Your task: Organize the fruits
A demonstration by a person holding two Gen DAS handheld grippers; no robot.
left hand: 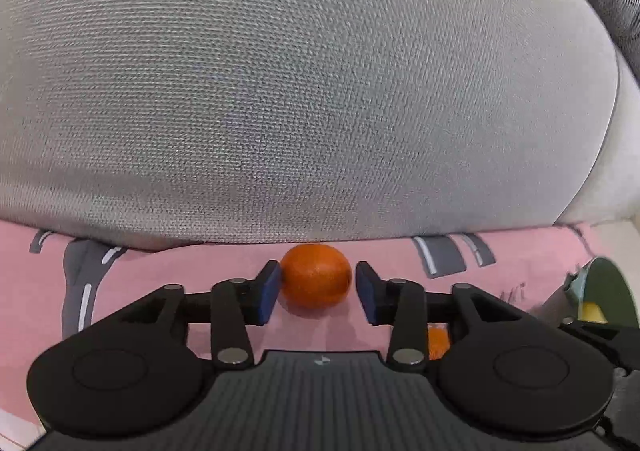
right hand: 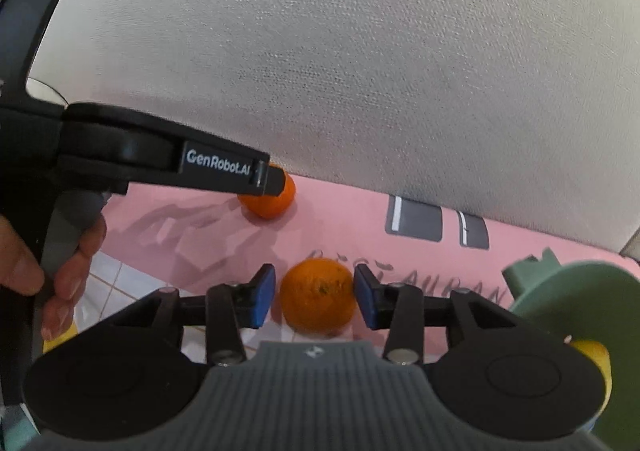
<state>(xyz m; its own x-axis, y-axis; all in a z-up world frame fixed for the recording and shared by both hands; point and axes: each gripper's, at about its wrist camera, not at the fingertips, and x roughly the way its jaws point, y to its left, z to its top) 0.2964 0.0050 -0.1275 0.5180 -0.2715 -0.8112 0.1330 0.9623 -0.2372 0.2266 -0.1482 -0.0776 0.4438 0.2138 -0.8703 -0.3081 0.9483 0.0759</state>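
Two oranges lie on a pink mat (right hand: 340, 223) against a grey cushion (right hand: 360, 71). Left tongs (left hand: 316, 287) straddle the far orange (left hand: 316, 275), left pad touching, right pad just clear. Right tongs (right hand: 315, 293) straddle the near orange (right hand: 318, 295), right pad touching, left pad apart. Green bowl (right hand: 580, 299) at right

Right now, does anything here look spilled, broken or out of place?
Nothing is spilled or broken. Two oranges, one between the left tongs, one between the right tongs, lie on a pink mat instead of the green bowl.
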